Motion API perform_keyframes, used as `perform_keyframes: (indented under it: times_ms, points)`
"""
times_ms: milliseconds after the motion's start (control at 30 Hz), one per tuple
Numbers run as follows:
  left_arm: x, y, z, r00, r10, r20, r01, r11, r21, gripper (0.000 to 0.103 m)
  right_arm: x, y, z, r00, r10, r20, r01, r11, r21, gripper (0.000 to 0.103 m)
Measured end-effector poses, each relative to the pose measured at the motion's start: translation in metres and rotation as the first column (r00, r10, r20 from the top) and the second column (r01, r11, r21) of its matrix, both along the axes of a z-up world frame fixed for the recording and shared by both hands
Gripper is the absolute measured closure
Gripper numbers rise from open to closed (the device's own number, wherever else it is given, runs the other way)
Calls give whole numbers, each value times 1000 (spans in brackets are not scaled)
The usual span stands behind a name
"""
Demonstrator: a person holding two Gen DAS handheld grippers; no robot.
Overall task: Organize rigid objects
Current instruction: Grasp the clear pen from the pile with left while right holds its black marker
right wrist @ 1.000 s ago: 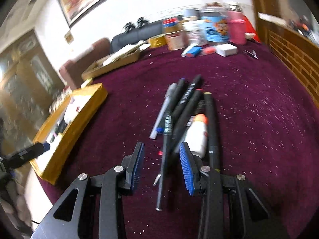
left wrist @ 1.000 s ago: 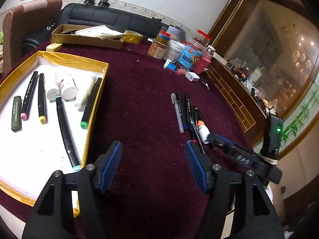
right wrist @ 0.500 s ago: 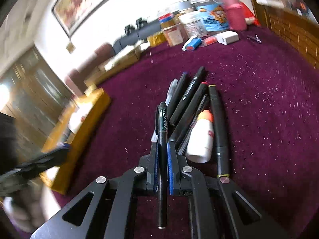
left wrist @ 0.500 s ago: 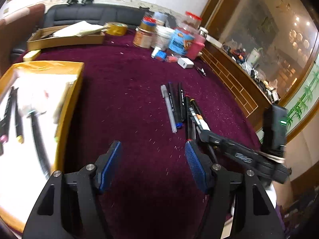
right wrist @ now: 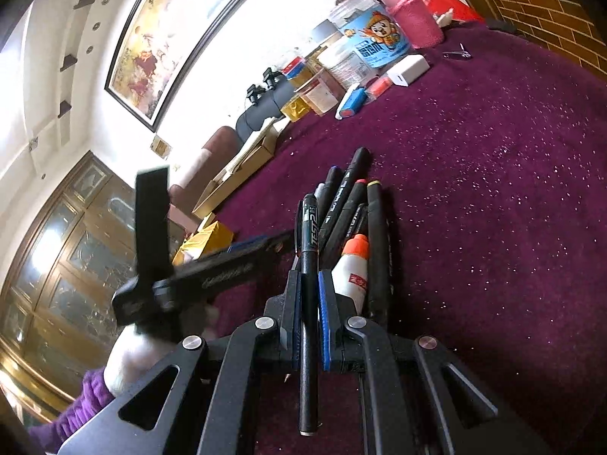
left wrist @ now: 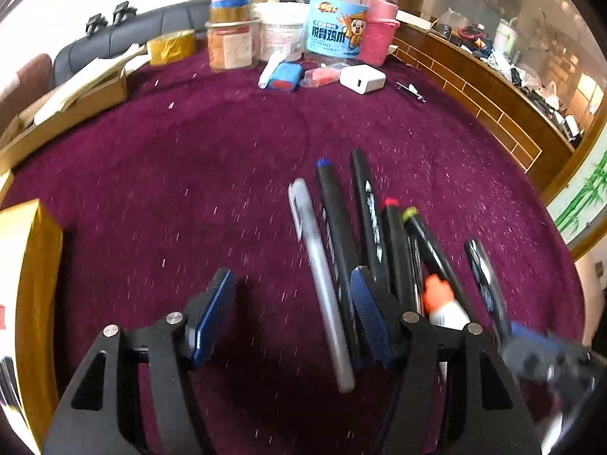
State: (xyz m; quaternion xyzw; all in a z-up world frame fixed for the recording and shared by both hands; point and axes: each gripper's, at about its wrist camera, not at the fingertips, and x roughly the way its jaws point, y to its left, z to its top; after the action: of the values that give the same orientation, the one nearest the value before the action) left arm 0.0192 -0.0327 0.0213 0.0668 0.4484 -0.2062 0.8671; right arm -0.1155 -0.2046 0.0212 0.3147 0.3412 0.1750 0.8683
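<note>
The right gripper (right wrist: pixel 309 303) is closed on a black pen (right wrist: pixel 309 265); the pen runs lengthwise between the 2 blue-padded fingers (right wrist: pixel 324 322), its capped, clipped end pointing forward past the fingertips toward the pile of pens and its other end sticking out behind them toward the camera; white lettering shows on its barrel just ahead of the fingers; it appears lifted clear of the maroon table (right wrist: pixel 493 208).

The left gripper (left wrist: pixel 292 314) is open and holds nothing; its 2 fingers stand wide apart low over the table; a silver pen (left wrist: pixel 322 284) lies between them, close to the right-hand finger (left wrist: pixel 370 318) and apart from the left-hand one; its long axis runs away from the camera, leaning slightly left, clip end farthest.

Taking the silver pen as landmark: just to its right lie 4 black markers (left wrist: pixel 373 227) side by side, roughly parallel to it, with blue, black, red and yellow far ends; right of those, partly hidden by the finger, 1 white glue bottle (left wrist: pixel 442 303) with an orange cap pointing away; farther right, the held pen shows blurred. Far beyond the silver pen stand jars (left wrist: pixel 334 26) and a white charger (left wrist: pixel 362 79); well to its left is the gold edge of a tray (left wrist: pixel 38 265).
</note>
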Motion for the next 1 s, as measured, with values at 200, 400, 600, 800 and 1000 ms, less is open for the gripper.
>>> perform_keyframes:
  times_ms: [200, 400, 600, 800, 1000]
  points:
    - [1, -29, -11, 996, -82, 43, 77, 992, 99, 62, 1, -5, -2, 1000, 1, 4, -1, 1000, 28, 95]
    - [-23, -8, -10, 991, -129, 24, 128, 991, 40, 82, 2, -7, -4, 1000, 5, -3, -5, 999, 35, 95]
    - [-58, 37, -2, 993, -89, -75, 85, 995, -58, 81, 4, -4, -3, 1000, 21, -6, -21, 1000, 23, 95]
    - [-53, 60, 2, 996, -38, -82, 24, 987, -160, 80, 5, -3, -4, 1000, 14, -14, -14, 1000, 11, 95]
    - [-55, 58, 2, 997, -52, -62, 42, 988, -150, 80, 6, -3, -4, 1000, 10, -22, -10, 1000, 2, 93]
